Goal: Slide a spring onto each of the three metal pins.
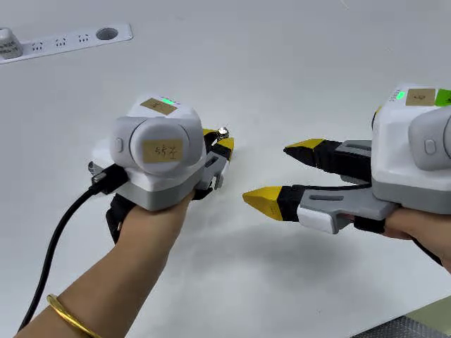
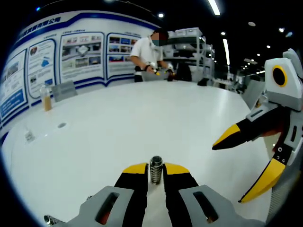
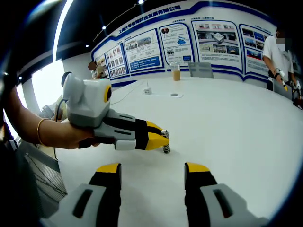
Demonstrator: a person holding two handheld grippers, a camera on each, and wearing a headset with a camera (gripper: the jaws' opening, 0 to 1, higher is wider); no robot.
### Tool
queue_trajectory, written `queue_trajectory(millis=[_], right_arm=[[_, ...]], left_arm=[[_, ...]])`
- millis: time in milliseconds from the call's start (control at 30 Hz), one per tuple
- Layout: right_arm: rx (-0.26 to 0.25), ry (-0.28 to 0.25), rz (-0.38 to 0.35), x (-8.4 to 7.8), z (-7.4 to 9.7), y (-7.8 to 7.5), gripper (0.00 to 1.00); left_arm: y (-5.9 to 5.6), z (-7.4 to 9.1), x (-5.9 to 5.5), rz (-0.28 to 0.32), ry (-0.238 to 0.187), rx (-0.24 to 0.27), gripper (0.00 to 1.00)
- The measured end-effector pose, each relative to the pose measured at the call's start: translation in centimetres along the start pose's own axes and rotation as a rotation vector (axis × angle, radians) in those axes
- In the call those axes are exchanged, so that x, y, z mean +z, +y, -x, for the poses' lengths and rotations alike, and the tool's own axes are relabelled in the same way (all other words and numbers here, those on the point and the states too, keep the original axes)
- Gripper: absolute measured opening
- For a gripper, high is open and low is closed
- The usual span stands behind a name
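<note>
Power strip [image 1: 67,39] lies at ten o'clock on the white table [image 1: 282,70], well apart from the work. A black cable [image 1: 56,239] runs up from seven o'clock to the left hand-held gripper [image 1: 222,146], and a gold bangle [image 1: 70,318] sits on that wrist.

The tan label [image 1: 162,150] on its rounded back reads "55", followed by a handwritten mark I cannot make out. This hand-held gripper is clenched on the pin [image 2: 156,160]. In the left gripper view the two yellow tips pinch it at six o'clock, with the spring [image 2: 155,172] coiled around its shaft and the cap standing proud above. In the right gripper view the pin stands upright, its foot at or just above the table; I cannot tell which.

Over at three o'clock in the head view, the right hand-held gripper [image 1: 282,172] is released, jaws spread wide and holding nothing. Its tips point towards the pin from near by. The tan sticker [image 1: 421,96] on top of it is too small to read.

Blue-headed wall boards [image 3: 189,40] carry writing too small to read.

This pin looks already dressed with its spring, so one of the three seems done. The next move probably calls for setting it down steadily, then fetching another spring and pin with the free jaws.
</note>
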State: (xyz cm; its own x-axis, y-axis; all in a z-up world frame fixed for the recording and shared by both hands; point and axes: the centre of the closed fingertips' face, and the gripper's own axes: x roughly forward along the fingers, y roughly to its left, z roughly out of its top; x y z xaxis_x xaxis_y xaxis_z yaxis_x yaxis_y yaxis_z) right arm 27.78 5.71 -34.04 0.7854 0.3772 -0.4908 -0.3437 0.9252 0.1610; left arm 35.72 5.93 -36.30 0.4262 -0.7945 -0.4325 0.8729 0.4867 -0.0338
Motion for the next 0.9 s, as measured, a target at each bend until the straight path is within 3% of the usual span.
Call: queue_trajectory(millis=[367, 733, 900], right_arm=[[-0.005, 0.017, 0.029, 0.3, 0.5, -0.1, 0.58], [0.014, 0.025, 0.066, 2.0, 0.3, 0.2, 0.62], [0.032, 0.027, 0.084, 2.4, 0.3, 0.8, 0.64]], left_arm=[[0.3, 1.1, 1.6, 0.009, -0.039, -0.01, 0.17], [1.8, 4.2, 2.8, 0.009, -0.041, 0.013, 0.27], [2.6, 6.0, 2.7, 0.038, -0.015, 0.033, 0.32]])
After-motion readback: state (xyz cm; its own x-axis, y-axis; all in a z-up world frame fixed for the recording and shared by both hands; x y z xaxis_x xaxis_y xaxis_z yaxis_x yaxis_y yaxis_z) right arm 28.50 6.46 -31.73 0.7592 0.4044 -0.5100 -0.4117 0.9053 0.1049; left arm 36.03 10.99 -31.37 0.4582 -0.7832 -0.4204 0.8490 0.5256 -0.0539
